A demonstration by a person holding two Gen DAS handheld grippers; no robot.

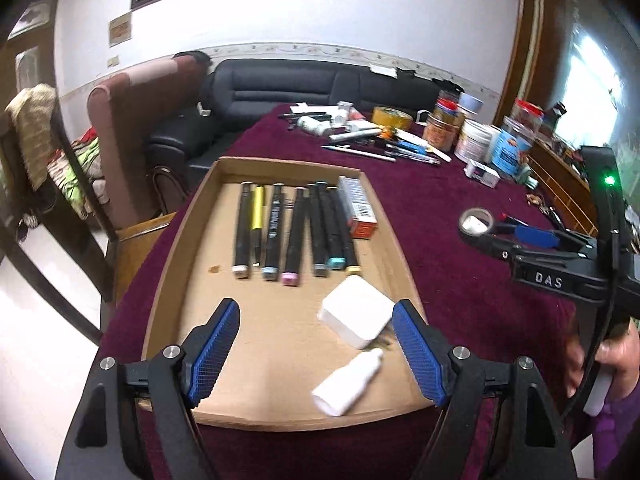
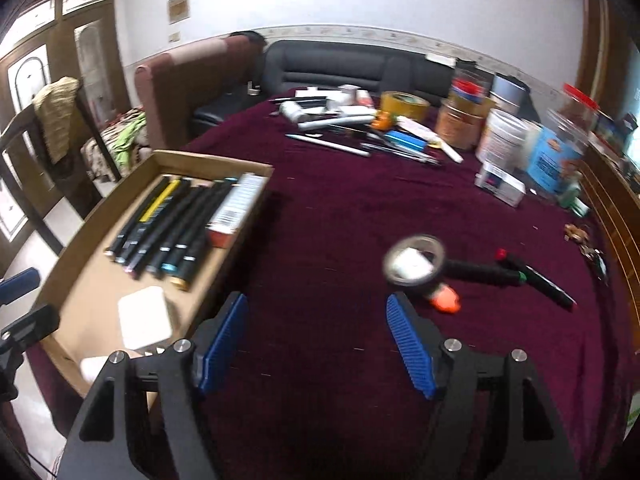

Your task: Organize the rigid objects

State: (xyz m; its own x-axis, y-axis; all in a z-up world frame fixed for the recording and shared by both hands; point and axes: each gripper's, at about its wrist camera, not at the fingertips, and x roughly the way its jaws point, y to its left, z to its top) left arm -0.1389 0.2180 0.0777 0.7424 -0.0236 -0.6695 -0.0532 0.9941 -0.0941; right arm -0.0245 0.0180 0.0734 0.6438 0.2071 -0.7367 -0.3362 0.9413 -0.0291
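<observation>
A shallow cardboard tray (image 1: 176, 248) lies on the maroon cloth. It holds a row of several black markers (image 1: 296, 232), an orange-ended box (image 1: 358, 208), a white square block (image 1: 356, 316) and a small white bottle (image 1: 348, 384) lying on its side. My left gripper (image 1: 316, 306) hangs open over the tray's near end, with the block and bottle below its blue pads and nothing gripped. My right gripper (image 2: 317, 299) is open and empty over bare cloth to the right of the tray (image 2: 216, 160). Just beyond its right finger are a dark tape roll (image 2: 414, 260), an orange piece (image 2: 444, 300) and black markers (image 2: 480, 272).
At the far end of the table is a heap of pens and tubes (image 2: 360, 136), a yellow tape roll (image 2: 402, 104), several jars (image 2: 504, 136) and a small white box (image 2: 500, 184). Keys (image 2: 596, 256) lie near the right edge. A sofa and a chair stand behind the table.
</observation>
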